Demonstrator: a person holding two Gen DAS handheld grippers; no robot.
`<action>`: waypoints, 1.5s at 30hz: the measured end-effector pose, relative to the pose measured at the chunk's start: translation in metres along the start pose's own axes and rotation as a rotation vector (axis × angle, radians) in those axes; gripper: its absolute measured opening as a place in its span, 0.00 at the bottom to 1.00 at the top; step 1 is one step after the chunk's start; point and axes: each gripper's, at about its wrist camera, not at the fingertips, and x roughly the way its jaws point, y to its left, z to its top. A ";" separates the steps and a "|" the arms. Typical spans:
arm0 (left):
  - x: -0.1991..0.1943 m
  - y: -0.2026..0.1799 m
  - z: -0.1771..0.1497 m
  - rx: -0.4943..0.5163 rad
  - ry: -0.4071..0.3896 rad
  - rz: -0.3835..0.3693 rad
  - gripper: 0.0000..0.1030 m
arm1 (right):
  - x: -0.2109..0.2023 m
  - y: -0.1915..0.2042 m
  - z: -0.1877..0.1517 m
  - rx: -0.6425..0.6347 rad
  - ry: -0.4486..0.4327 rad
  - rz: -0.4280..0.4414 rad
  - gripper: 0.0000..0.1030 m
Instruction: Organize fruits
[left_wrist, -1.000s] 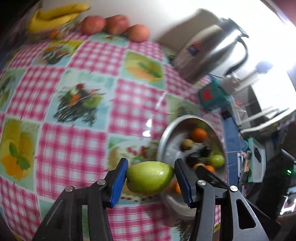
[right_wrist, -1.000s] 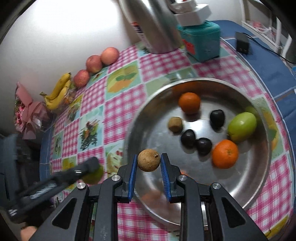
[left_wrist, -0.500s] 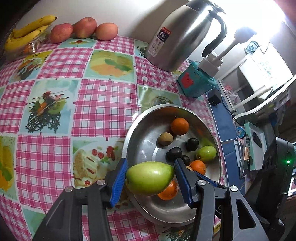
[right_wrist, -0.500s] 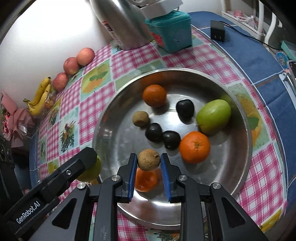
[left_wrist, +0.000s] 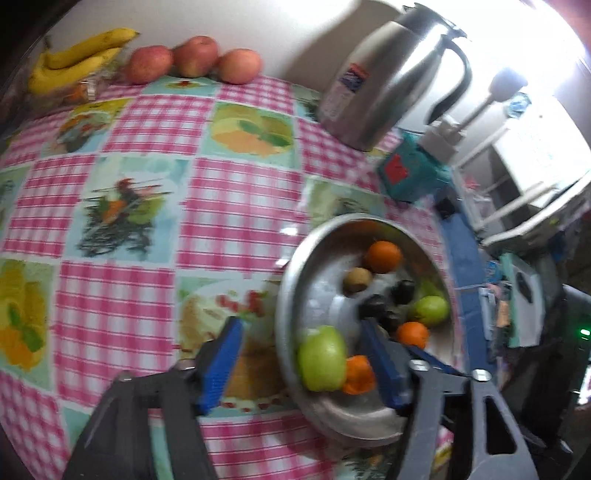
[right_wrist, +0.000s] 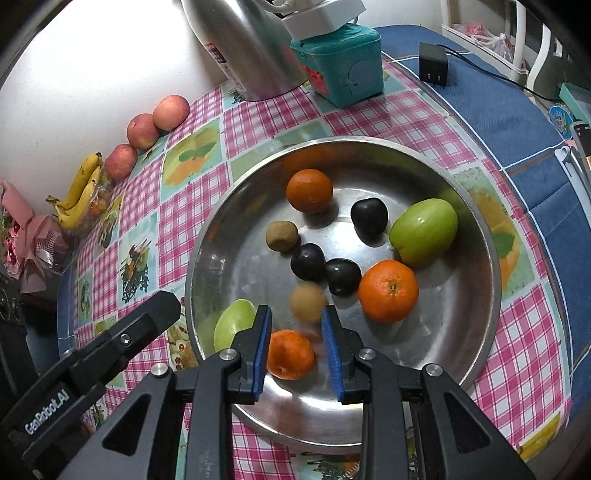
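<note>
Your green fruit (left_wrist: 322, 358) now lies in the metal bowl (right_wrist: 476, 236), against its near wall and just beside an orange (right_wrist: 290, 354); the small brown fruit (right_wrist: 307, 301) is blurred just past your right fingertips, apparently dropping toward the bowl floor. Both look like releases: your left gripper (left_wrist: 301, 363) has just been opening, its blue pads standing wide with the green fruit between them but free of both, and your right gripper (right_wrist: 295, 339) has just been opening too, by a small gap, gripping nothing. Releasing low over the near side probably keeps the fruit from rolling hard into the other pieces gathered further in: two more oranges, three dark fruits, a second brown one and another green one.

The bowl sits on a pink checked tablecloth (left_wrist: 236, 206) printed with fruit pictures. Against the wall behind are three apples (left_wrist: 194, 55) and some bananas (left_wrist: 74, 61), still outside the bowl, with a steel jug (left_wrist: 384, 81) and a teal box (right_wrist: 340, 70) nearby.
</note>
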 end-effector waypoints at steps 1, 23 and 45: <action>-0.001 0.003 -0.001 0.000 -0.008 0.029 0.76 | -0.001 0.001 -0.001 -0.004 -0.001 -0.003 0.40; -0.078 0.013 -0.044 0.133 -0.225 0.475 0.97 | -0.030 0.041 -0.056 -0.212 -0.117 -0.091 0.87; -0.093 0.042 -0.084 0.069 -0.149 0.488 0.97 | -0.047 0.045 -0.087 -0.251 -0.130 -0.165 0.88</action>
